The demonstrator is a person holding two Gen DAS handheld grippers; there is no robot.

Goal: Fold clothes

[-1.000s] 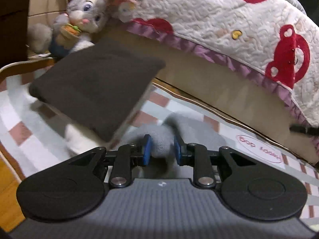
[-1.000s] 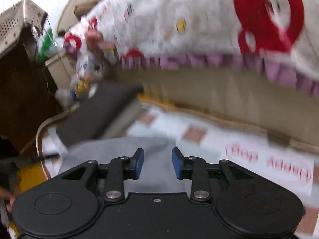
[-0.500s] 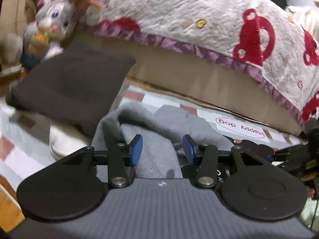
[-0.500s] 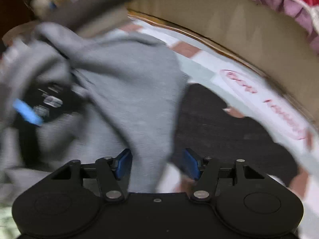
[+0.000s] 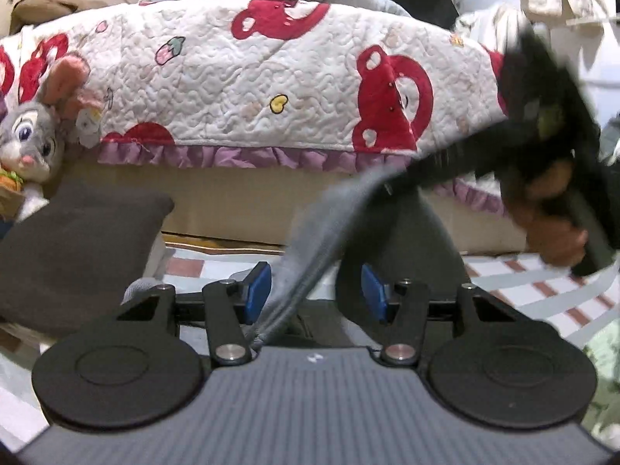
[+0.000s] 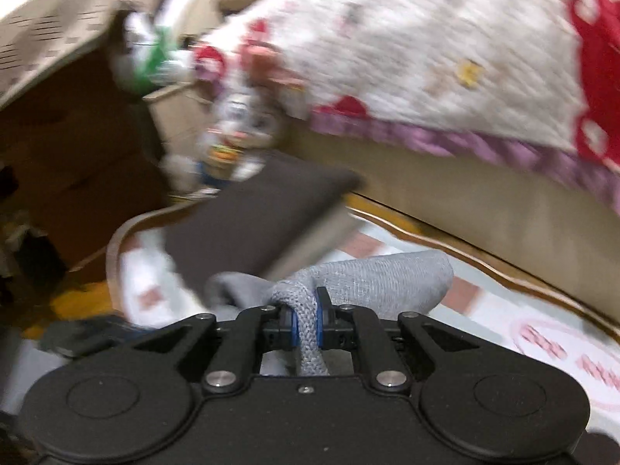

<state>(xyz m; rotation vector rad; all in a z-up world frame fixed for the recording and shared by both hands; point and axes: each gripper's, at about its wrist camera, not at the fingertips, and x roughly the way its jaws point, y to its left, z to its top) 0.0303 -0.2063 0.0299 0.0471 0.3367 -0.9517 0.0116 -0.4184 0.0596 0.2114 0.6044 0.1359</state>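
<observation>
A grey knit garment [image 5: 310,248] hangs stretched from the upper right down between the fingers of my left gripper [image 5: 316,288], which is open; the cloth passes through the gap without being pinched. My right gripper [image 6: 304,323] is shut on a thick fold of the same grey garment [image 6: 383,279]. It also shows in the left wrist view [image 5: 542,162], blurred, raised at the right with the hand that holds it. A dark part of the cloth [image 5: 399,240] hangs below it.
A dark cushion [image 5: 73,248] lies on the checked mat [image 5: 542,283] at the left. A plush rabbit [image 5: 31,143] sits behind it. A bed with a white and red quilt [image 5: 271,89] runs along the back. A brown cabinet [image 6: 69,155] stands at the far left.
My right gripper has shut on the grey garment and lifted it up to the right. My left gripper has opened wider and let the cloth slide between its fingers.
</observation>
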